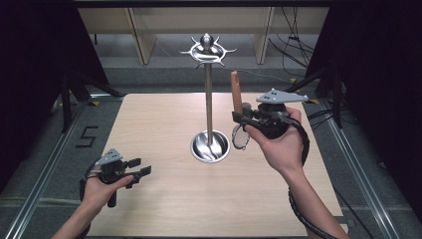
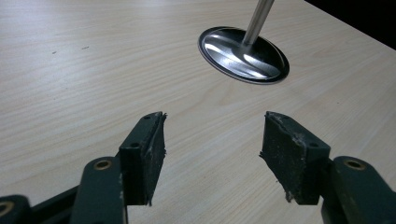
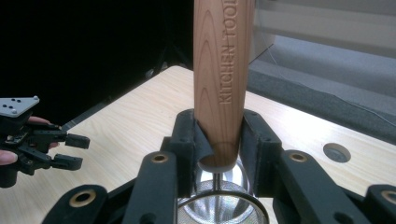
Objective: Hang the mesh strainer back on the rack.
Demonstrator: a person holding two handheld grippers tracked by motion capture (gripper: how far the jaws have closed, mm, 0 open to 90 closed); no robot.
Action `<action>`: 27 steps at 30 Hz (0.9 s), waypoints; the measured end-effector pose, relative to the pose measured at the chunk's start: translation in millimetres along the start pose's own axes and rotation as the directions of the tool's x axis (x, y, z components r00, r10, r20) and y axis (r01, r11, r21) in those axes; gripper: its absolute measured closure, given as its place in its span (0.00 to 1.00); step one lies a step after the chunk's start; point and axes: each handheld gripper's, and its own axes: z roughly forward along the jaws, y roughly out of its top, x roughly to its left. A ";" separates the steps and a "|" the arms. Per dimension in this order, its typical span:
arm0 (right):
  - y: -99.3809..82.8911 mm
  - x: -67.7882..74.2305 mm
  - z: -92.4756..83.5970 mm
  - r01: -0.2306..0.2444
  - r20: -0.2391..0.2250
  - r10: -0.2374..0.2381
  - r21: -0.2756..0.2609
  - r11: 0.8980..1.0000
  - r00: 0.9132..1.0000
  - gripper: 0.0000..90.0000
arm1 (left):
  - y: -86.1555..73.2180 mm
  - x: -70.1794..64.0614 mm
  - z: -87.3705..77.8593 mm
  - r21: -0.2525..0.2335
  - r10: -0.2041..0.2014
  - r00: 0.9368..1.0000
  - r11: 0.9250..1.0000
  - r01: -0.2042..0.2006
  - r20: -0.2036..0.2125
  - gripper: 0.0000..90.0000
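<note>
Right gripper is gripping a strainer by its wooden handle.

Its jaws are closing on the handle's lower end, the handle standing upright between them and the mesh bowl hanging just below them. The left gripper is resting low over the table, jaws standing wide with nothing between them; the stand's steel base is lying ahead of them, well apart.

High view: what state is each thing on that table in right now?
Strainer: held upright, wooden handle up, mesh bowl down, off the table.
Right gripper: shut on the strainer's handle.
Left gripper: open, nothing between its fingers, low over the table.
Stand: upright, hooks bare.
</note>
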 end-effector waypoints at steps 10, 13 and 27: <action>8.1 0.2 2.0 0.017 -0.002 -0.017 -0.022 1.000 1.000 0.77 | 0.9 0.2 -1.7 -0.005 0.007 1.000 1.000 -0.007 -0.007 0.43; 10.4 3.4 2.1 0.000 -0.003 0.000 -0.016 1.000 1.000 0.77 | 0.9 0.3 -1.8 -0.006 0.006 1.000 1.000 -0.006 -0.005 0.43; 18.3 3.9 9.0 0.002 -0.017 -0.003 -0.033 0.999 1.000 0.77 | 0.7 -0.2 -1.8 -0.010 -0.009 1.000 1.000 0.009 -0.004 0.43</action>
